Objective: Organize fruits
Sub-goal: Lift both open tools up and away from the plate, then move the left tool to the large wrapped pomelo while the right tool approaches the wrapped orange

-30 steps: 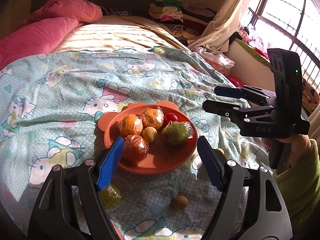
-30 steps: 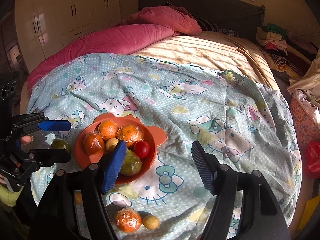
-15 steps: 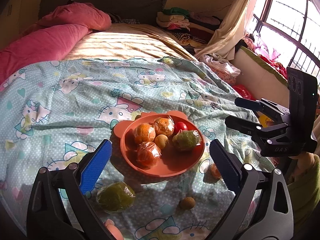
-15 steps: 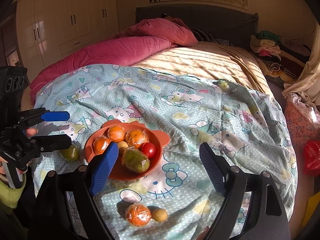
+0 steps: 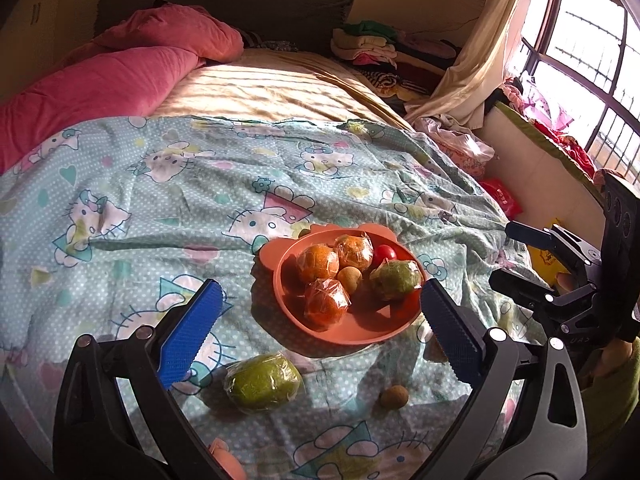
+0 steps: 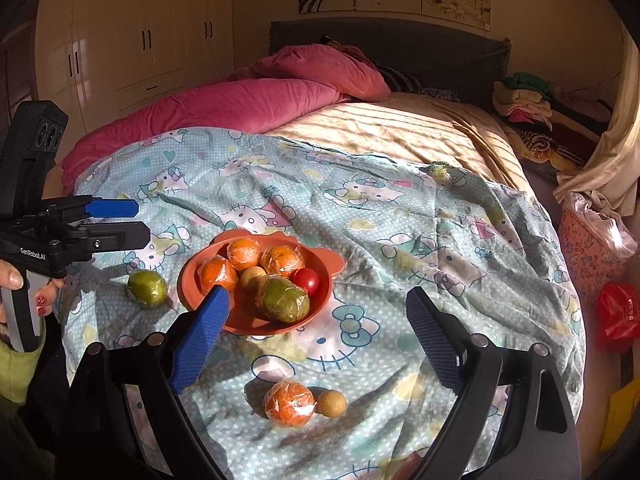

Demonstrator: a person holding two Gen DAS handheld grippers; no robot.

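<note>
I've got both tools spread wide and empty, left tool (image 5: 320,332) hanging over the wrapped green fruit (image 5: 262,381) lying on the bed just off the plate's (image 5: 288,308) near rim. Looks soft and film-slick, so I'd pinch its fat middle gently.

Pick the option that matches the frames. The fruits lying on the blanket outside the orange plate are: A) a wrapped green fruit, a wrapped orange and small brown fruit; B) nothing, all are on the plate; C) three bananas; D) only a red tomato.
A: off the plate, on the blanket, lie a wrapped green fruit, a wrapped orange and a small brown fruit beside it.
</note>
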